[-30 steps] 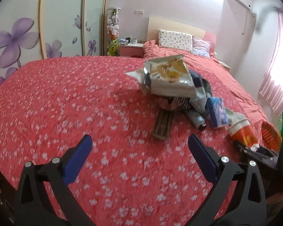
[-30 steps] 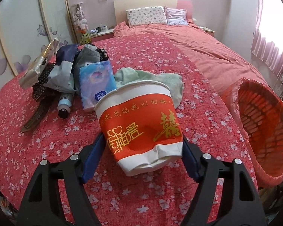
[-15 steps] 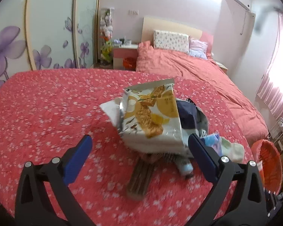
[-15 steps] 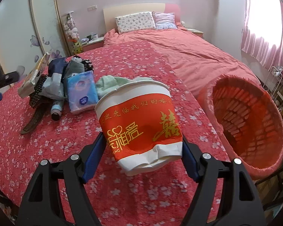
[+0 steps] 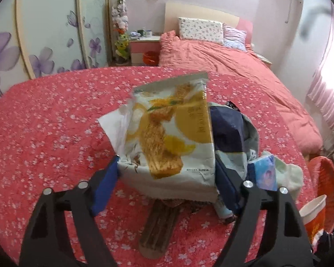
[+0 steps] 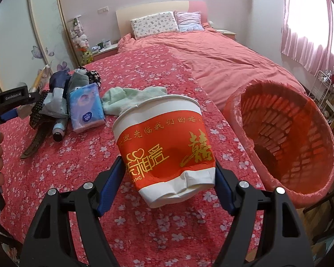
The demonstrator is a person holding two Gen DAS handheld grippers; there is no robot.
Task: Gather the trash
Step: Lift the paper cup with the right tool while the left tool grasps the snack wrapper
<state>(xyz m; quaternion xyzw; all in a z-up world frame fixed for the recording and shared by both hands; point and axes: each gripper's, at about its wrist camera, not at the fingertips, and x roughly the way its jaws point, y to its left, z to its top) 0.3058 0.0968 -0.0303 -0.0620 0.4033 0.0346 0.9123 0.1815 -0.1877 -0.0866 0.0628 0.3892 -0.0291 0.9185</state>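
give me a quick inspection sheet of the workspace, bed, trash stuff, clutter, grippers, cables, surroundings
surface: red flowered bedspread.
job's things: snack bag atop the pile; paper cup held, dented base; orange basket beside the bed, looks empty.
clutter: tissue pack, green cloth, bottle, dark clothes.
grippers: left gripper closing around the bag; right gripper clamps the cup.
cables: nothing seen.
surroundings: pillows, nightstand, flowered wardrobe, pink curtains.
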